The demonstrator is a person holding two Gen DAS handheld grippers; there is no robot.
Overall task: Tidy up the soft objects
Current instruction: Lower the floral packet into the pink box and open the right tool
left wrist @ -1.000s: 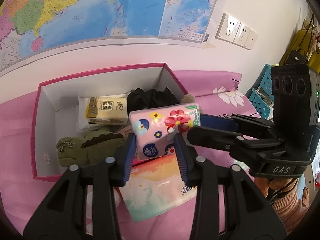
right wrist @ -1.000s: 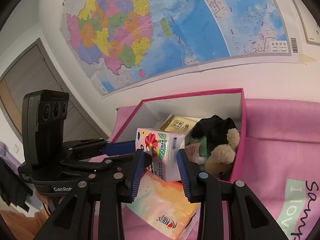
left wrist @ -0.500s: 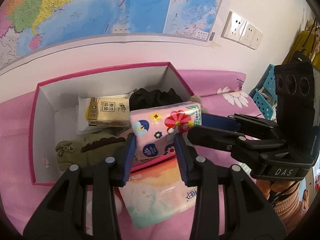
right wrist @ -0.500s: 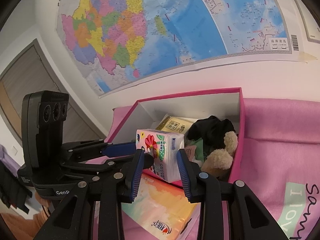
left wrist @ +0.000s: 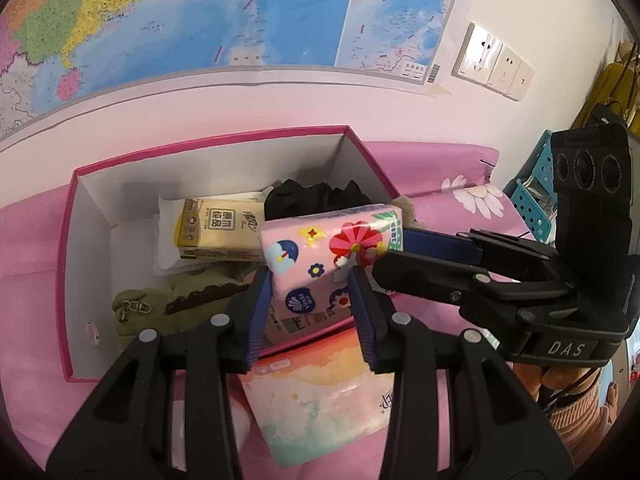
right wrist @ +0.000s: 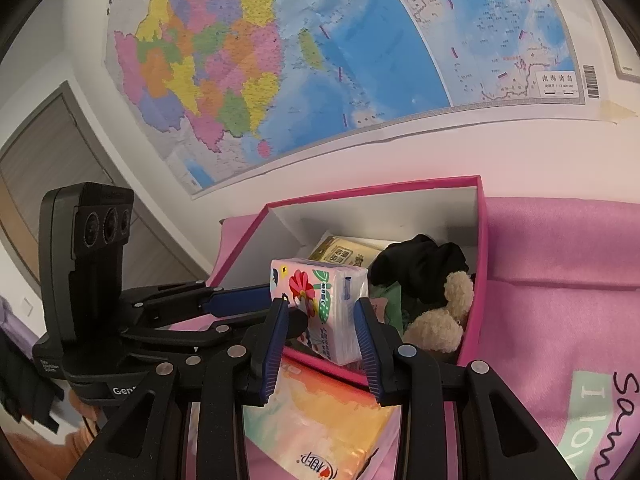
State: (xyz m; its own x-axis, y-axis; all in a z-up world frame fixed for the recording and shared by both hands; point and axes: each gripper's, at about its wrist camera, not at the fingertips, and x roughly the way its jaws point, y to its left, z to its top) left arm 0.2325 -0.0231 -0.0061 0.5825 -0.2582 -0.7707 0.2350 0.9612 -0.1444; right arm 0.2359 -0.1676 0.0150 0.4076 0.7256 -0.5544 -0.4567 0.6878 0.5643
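A pink flowered tissue pack (left wrist: 328, 256) (right wrist: 320, 292) hangs over the front edge of the pink box (left wrist: 208, 146) (right wrist: 372, 190). My left gripper (left wrist: 310, 292) is shut on its near end. My right gripper (right wrist: 320, 320) is shut on its other end, and in the left wrist view it reaches in from the right (left wrist: 400, 248). Inside the box lie a yellow tissue pack (left wrist: 216, 232), a black cloth (left wrist: 316, 198), a green plush pouch (left wrist: 176, 300) and a beige plush bear (right wrist: 440, 320).
A larger orange-and-pastel tissue pack (left wrist: 320, 392) (right wrist: 320, 428) lies on the pink cloth (right wrist: 560, 300) just in front of the box, under both grippers. A wall with a map (right wrist: 320, 60) stands right behind the box. Blue baskets (left wrist: 536, 208) stand at the right.
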